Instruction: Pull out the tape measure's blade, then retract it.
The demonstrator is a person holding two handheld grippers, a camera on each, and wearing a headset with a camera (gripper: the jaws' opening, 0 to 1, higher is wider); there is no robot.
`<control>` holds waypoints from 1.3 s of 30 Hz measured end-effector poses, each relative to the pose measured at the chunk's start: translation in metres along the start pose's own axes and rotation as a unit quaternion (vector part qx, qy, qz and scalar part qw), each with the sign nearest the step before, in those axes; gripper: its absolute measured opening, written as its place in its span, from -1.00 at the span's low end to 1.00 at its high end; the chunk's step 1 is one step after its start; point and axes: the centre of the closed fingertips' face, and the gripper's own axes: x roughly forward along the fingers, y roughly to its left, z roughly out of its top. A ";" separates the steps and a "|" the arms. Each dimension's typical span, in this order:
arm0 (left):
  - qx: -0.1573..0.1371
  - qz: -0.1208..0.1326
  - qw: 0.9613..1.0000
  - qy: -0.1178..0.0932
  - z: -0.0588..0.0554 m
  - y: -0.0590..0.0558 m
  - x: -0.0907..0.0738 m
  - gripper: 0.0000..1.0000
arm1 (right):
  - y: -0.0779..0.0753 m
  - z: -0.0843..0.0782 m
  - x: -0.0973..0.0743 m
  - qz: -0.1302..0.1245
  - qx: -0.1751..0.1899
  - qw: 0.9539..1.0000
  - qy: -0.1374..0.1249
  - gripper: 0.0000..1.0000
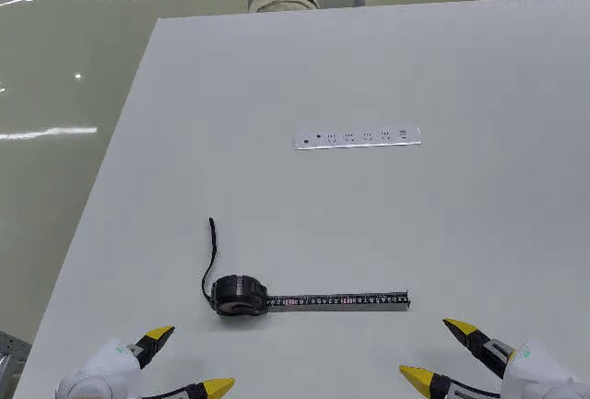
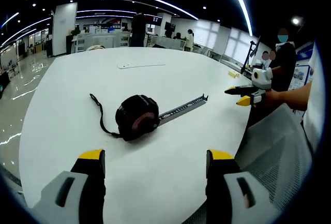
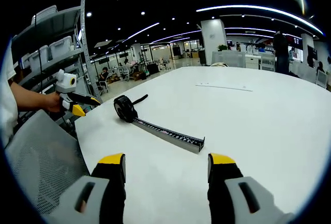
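A black tape measure lies on the white table, its blade drawn out to the right and flat on the surface, a black wrist strap trailing behind it. In the left gripper view the case sits ahead of the open jaws, the blade running off to the right. My left gripper stands open near the table's front edge, empty. My right gripper is open too, just short of the blade's hooked end.
A white power strip lies flat farther back on the table. The table's left edge drops to a glossy floor. People stand beyond the far side.
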 end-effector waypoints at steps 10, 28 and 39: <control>-0.012 0.003 1.000 -0.011 -0.008 -0.008 -0.009 0.57 | 0.009 -0.002 -0.014 -0.011 -0.002 1.000 -0.011 0.30; -0.023 0.014 0.999 -0.017 -0.012 -0.006 -0.018 0.56 | 0.011 -0.004 -0.023 -0.021 -0.005 1.000 -0.014 0.31; -0.026 0.011 0.999 -0.018 -0.010 -0.004 -0.016 0.56 | 0.011 -0.005 -0.023 -0.024 -0.004 1.000 -0.014 0.30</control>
